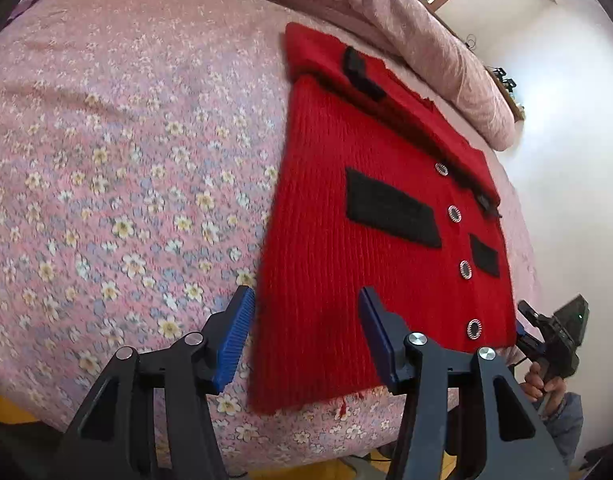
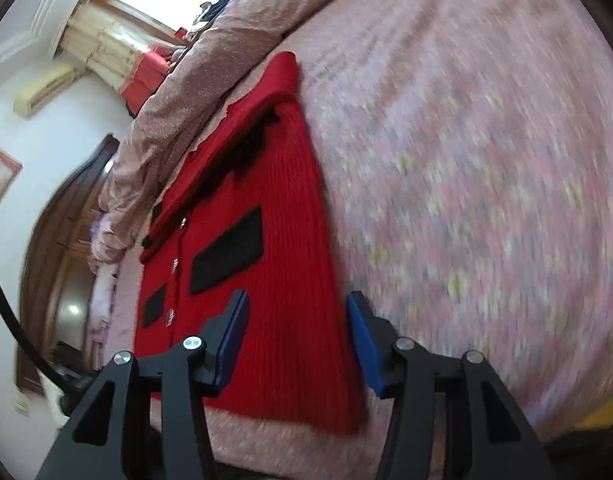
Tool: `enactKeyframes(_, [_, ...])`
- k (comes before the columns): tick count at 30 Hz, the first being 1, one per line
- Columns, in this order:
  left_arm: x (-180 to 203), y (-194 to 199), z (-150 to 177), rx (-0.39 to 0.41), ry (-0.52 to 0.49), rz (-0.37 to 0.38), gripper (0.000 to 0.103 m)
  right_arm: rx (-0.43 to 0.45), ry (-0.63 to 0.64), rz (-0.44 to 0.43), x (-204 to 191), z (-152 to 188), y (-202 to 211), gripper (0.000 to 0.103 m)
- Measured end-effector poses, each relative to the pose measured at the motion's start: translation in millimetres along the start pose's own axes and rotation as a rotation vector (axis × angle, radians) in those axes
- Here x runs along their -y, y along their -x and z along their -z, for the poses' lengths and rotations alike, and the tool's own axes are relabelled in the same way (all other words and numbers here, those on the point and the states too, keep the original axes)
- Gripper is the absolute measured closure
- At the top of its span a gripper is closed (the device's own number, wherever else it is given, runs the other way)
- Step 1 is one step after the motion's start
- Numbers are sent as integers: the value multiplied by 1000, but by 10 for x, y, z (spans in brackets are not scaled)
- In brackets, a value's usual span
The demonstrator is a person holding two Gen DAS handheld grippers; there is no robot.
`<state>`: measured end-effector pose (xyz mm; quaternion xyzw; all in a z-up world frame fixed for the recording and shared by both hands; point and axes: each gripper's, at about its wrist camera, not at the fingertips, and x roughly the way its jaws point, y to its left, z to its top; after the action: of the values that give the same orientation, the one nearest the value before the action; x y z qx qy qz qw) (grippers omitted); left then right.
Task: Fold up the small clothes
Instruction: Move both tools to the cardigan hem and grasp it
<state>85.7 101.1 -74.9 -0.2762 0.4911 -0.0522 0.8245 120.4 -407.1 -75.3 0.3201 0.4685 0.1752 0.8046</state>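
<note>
Cardigan: red knit cardigan [image 1: 334, 240] lies flat on the bed, toward its near edge, one sleeve folded across the far end.
Details: black pocket patches [image 1: 390, 208] and a row of silver buttons [image 1: 453, 213] face up.
Left claw: left claw [image 1: 306, 340] fingers apart over the cardigan's near left corner, gripping nothing.
Right claw: right claw [image 2: 296, 344] fingers apart over the near hem; whether it touches the knit cannot be told.
Bed: pink floral sheet [image 1: 126, 200] beneath.
Quilt: bunched pink quilt [image 1: 426, 40] along the far side, just beyond the cardigan.
</note>
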Motion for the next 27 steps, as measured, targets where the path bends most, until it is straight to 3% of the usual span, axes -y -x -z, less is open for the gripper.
enactKeyframes(9, [-67, 39, 183, -1, 110, 76, 55, -19, -49, -44, 43, 315, 173, 50])
enactKeyframes(15, [-47, 32, 228, 6, 146, 80, 53, 115, -85, 43, 189, 281, 393, 50])
enactKeyframes(18, [10, -40, 156, 20, 171, 96, 44, 82, -117, -9, 247, 279, 305, 50])
enactKeyframes(23, [134, -91, 165, 11, 121, 70, 42, -9, -122, -133, 202, 355, 111, 50])
enactKeyframes(27, [168, -101, 248, -19, 119, 113, 42, -10, -130, -141, 189, 385, 70, 50])
